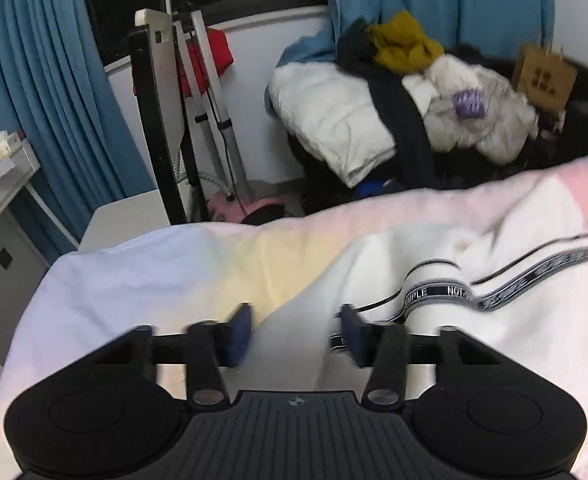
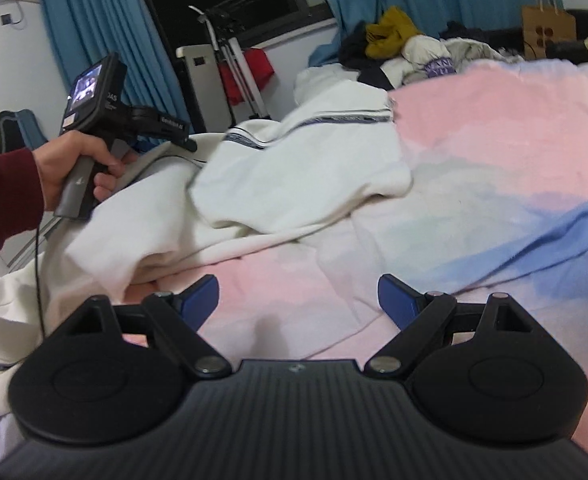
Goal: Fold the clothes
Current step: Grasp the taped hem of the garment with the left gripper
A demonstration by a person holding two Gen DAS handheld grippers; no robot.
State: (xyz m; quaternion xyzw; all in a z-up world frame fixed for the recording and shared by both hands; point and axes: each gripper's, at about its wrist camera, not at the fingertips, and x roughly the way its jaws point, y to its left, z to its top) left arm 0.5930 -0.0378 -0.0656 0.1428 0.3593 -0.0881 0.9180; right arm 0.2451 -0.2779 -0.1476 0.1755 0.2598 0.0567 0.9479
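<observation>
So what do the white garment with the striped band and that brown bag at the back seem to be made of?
White garment: looks like soft, matte knit cotton or fleece, judging by its thick rounded folds; the striped band seems woven tape with printed letters. Brown bag: probably kraft paper, stiff and matte, standing upright with thin handles.

The white garment (image 1: 474, 280) runs off the right edge and under the left claw (image 1: 296, 334), whose blue pads (image 1: 239, 332) are motion-blurred. The band's lettering is partly unreadable. The person's sleeve (image 2: 1, 200) is cropped at the left edge.
</observation>
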